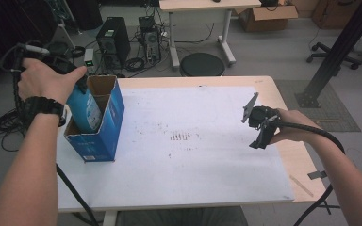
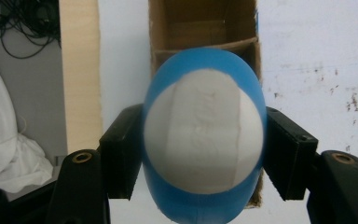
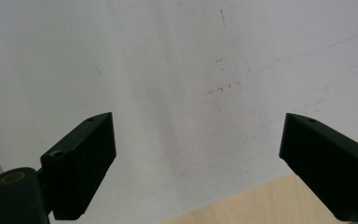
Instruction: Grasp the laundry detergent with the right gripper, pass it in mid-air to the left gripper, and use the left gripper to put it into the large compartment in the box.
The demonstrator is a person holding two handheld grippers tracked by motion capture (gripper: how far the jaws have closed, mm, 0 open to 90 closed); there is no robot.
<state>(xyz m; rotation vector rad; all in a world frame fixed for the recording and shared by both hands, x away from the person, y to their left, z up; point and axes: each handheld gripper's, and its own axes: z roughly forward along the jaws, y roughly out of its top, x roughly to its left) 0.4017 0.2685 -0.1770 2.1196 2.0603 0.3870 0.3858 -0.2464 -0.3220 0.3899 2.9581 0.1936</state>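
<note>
Left claw angled down, clamping blue bottle, seemingly inside box.

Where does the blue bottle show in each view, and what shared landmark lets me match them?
High view: the blue bottle stands at the left, partly inside the blue cardboard box, under the left gripper.
Left gripper view: its blue and white end sits at the centre, clamped between the black fingers, above the box's compartments.
Right gripper view: not in it.
Shared landmark: the white sheet covering the table.
</note>
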